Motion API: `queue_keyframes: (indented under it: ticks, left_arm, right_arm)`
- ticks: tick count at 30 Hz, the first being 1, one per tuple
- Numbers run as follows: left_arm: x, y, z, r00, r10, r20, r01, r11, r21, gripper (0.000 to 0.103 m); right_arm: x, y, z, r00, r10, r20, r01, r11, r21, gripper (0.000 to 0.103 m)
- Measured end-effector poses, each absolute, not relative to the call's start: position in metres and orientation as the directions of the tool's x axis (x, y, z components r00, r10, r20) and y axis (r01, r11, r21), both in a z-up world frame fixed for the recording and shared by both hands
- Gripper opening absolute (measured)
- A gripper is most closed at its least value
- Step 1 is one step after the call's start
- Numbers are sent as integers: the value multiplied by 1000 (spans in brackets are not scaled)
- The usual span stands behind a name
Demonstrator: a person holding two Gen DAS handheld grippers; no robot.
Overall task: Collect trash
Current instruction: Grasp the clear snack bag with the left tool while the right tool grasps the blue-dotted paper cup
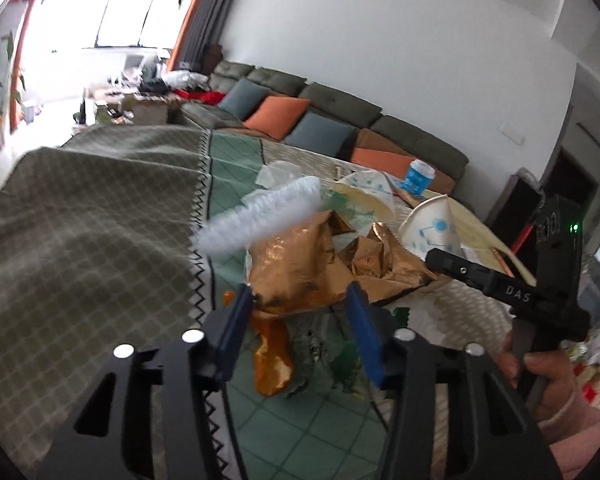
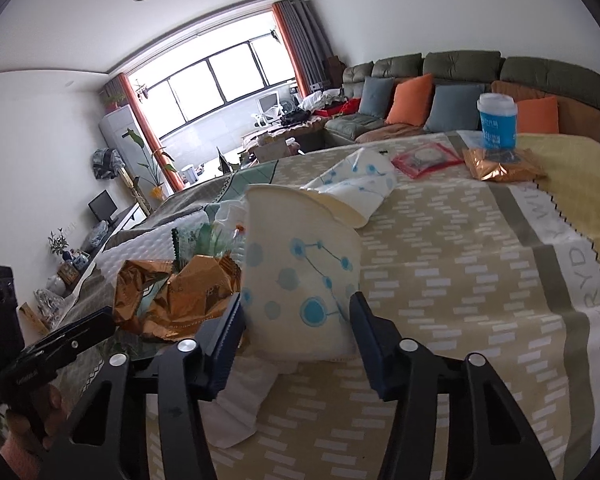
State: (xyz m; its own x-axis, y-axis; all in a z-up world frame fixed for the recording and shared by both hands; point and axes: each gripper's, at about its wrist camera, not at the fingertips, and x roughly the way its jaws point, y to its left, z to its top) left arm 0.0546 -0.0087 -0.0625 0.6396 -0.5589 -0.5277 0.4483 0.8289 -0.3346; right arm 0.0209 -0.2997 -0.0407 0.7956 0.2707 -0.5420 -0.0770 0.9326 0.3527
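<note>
A crumpled copper foil wrapper lies in a trash pile on the cloth-covered table. My left gripper has its blue pads pressed on both sides of it. In the right wrist view a crushed white paper cup with blue dots sits between the pads of my right gripper, which touch both its sides. That same cup appears in the left wrist view beside the right gripper. The foil wrapper and the left gripper show at the left of the right wrist view.
A clear ribbed plastic cup and a second crushed paper cup lie behind the pile. A white tissue is under the held cup. Farther back stand a blue tub, a foil packet and a red packet. A sofa lines the wall.
</note>
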Motion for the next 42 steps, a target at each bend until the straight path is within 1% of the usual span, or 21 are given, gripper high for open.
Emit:
queue_keyframes:
  ticks: [1,2,3,5,6,9,10,12,13,15,21,24,27,29,35,39,42]
  left_arm:
    - [56,-8,-63,632,-566,-530,450,824,-344,40]
    - [57,-9,-63,625,-571,-532,452,821,-350,33]
    - [59,-9,-64,618,-575,-536,456,818,-352,31]
    - [61,-10,-66,614,-572,-544,457,820,-345,11]
    - [62,-11,-66,606,-576,-548,462,816,-347,6]
    - [63,-11,-67,609,-566,-555,459,823,-335,6]
    - [62,-12,-66,616,-561,-553,459,826,-326,7]
    - [64,-10,-63,627,-555,-547,450,831,-327,33]
    - [64,-9,-61,628,-560,-541,450,828,-334,50]
    - [67,-10,-57,630,-566,-532,462,823,-329,51]
    - [64,-7,-42,690,-508,-516,433,861,-269,51]
    - [68,6,-48,642,-569,-514,434,822,-369,53]
    - [71,10,-57,631,-565,-531,403,824,-397,53]
    - [68,12,-59,627,-577,-524,410,816,-408,53]
    - [38,3,-56,592,-623,-511,527,779,-339,53]
    - [24,-7,-59,569,-627,-533,579,765,-283,53]
    - [23,-13,-70,536,-632,-559,601,751,-273,53]
  right_arm:
    - [22,-300,-40,796,272,-541,-79,933,352,51]
    - [22,-301,-40,797,272,-539,-81,933,352,50]
    - [22,-302,-39,799,272,-536,-82,933,351,50]
    - [23,-304,-37,804,269,-531,-83,934,348,49]
    - [23,-304,-36,806,268,-528,-84,935,346,49]
    - [23,-306,-32,814,257,-521,-85,940,331,49]
    - [23,-306,-31,816,254,-519,-85,941,327,49]
    - [23,-308,-30,820,250,-515,-84,942,324,48]
    - [23,-309,-29,822,248,-513,-82,942,324,48]
    - [23,-311,-27,827,241,-509,-78,944,321,48]
    - [20,-317,-23,839,225,-495,-63,945,322,48]
    - [20,-322,-21,843,227,-487,-63,942,330,48]
    - [21,-326,-20,848,220,-483,-58,943,328,48]
    - [20,-328,-21,848,218,-483,-53,942,333,48]
    - [18,-332,-18,856,218,-468,-51,938,342,48]
    - [17,-332,-16,860,220,-461,-57,938,342,48]
    - [17,-330,-17,852,235,-468,-69,936,345,48]
